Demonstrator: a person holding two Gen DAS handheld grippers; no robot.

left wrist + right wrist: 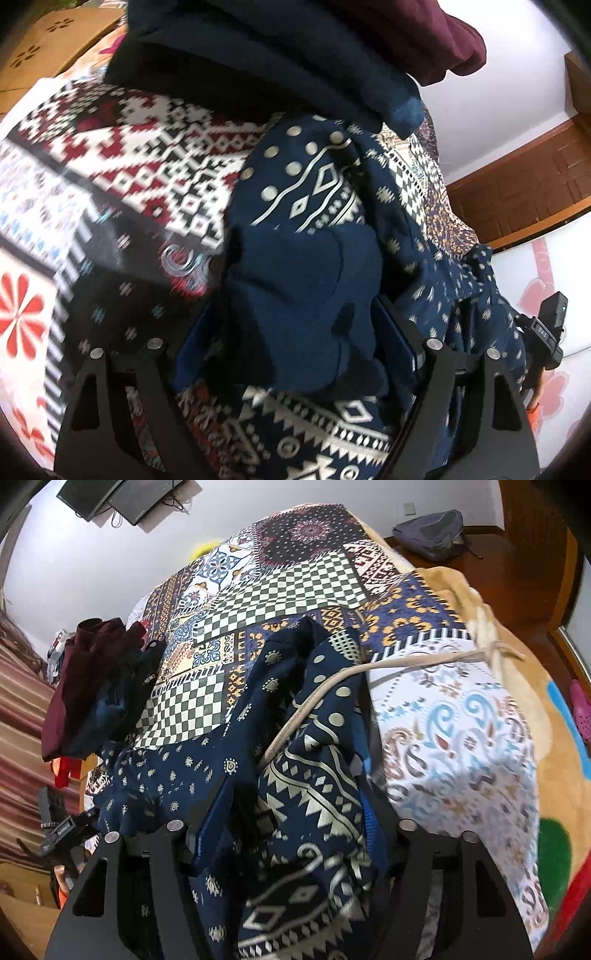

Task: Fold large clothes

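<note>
On the bed, over a patchwork bedspread [280,590] of checked and ornamental panels, a navy-blue garment printed with white dots and geometric bands [306,794] is held bunched between both tools. Thick folds of it are pinched by the left gripper [295,332], whose jaws stand wide around the wad, and by the right gripper [295,834], its blue pads pressed into the cloth. The fabric is judged light, soft and limp, apt to sag and slide; a hold at hems or corners, not mid-cloth, is advised. A beige drawstring cord [332,686] is shown only by the right wrist view, as are the grey backpack [432,533] and the wall screens. A stack of folded dark-blue and maroon clothes [295,55] is shown close up by the left wrist view alone.
</note>
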